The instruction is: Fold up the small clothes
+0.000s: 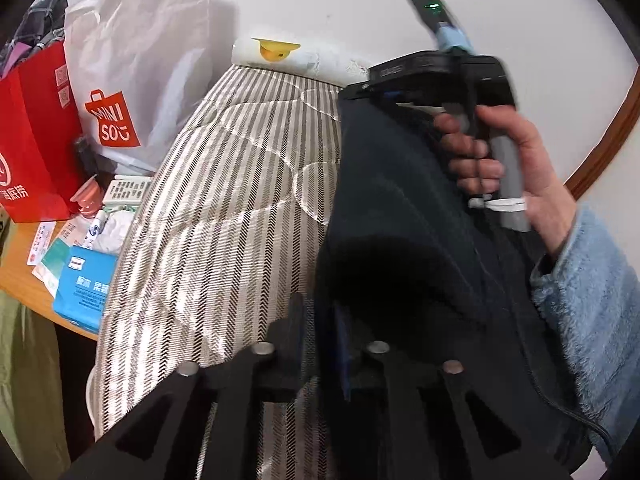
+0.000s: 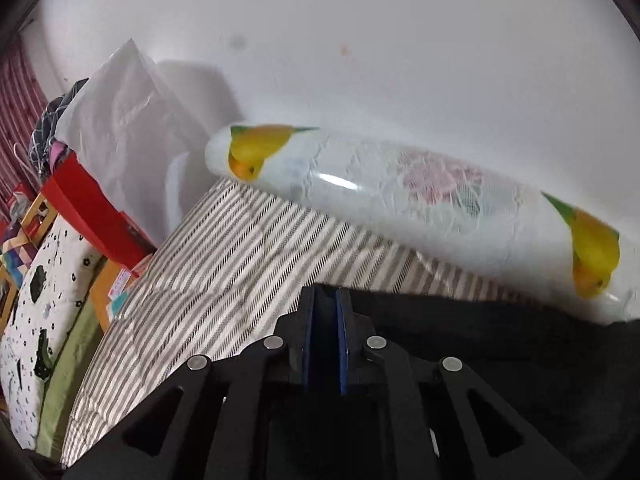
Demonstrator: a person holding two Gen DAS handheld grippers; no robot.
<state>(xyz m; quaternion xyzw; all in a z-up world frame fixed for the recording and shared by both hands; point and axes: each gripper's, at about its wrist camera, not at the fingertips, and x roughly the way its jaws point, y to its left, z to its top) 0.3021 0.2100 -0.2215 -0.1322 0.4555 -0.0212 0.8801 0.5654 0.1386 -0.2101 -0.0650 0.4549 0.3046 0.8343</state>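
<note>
Both claws, left claw (image 1: 320,336) and right claw (image 2: 325,332), are clamped on the dark garment (image 1: 400,200), lifted over the striped bed (image 1: 224,200). Looks mid-fold; next it needs laying flat, I'd say.

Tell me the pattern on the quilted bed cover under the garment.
The quilted bed cover has grey and cream stripes with a fine herringbone weave, clearest in the left wrist view.

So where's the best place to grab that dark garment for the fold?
Probably its edges. The dark garment hangs between both grippers above the striped quilt, so pinch a top corner with each, coming from above; the limp cloth then drapes flat.
</note>
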